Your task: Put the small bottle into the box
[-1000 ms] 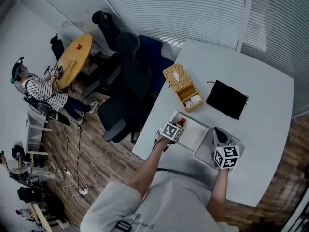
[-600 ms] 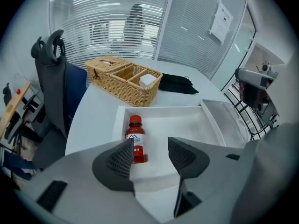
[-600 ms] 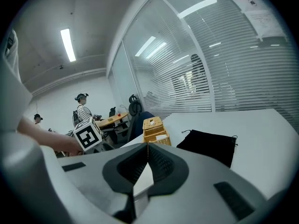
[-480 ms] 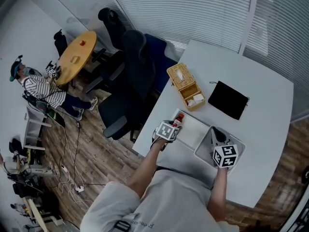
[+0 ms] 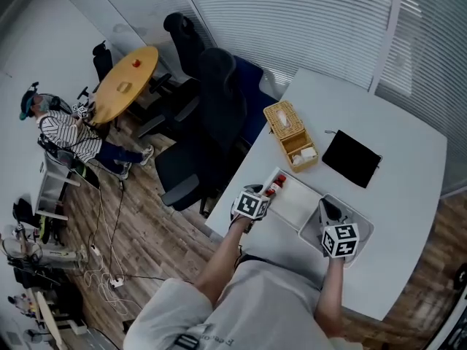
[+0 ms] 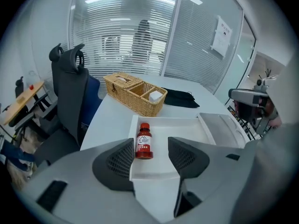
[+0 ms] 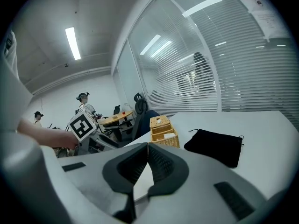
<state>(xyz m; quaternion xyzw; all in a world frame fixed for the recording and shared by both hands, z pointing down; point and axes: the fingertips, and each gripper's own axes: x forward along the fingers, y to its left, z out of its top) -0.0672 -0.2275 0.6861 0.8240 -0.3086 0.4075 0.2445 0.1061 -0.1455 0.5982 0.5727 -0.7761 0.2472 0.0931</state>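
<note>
Left gripper view: small bottle (image 6: pixel 144 143) stands upright inside the box (image 6: pixel 187 125), by its left wall. Left gripper (image 6: pixel 152 160) is released, its 2 jaws apart either side of the bottle; right gripper (image 7: pixel 147 164) is clenched, empty. Risk: a jaw clipping the bottle on retreat topples it.

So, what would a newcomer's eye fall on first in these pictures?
The small red bottle draws the eye: it stands upright in the white box, near its left wall, framed by the open jaws of the left gripper. Behind the box sits a wicker basket, and the right gripper is shut.
</note>
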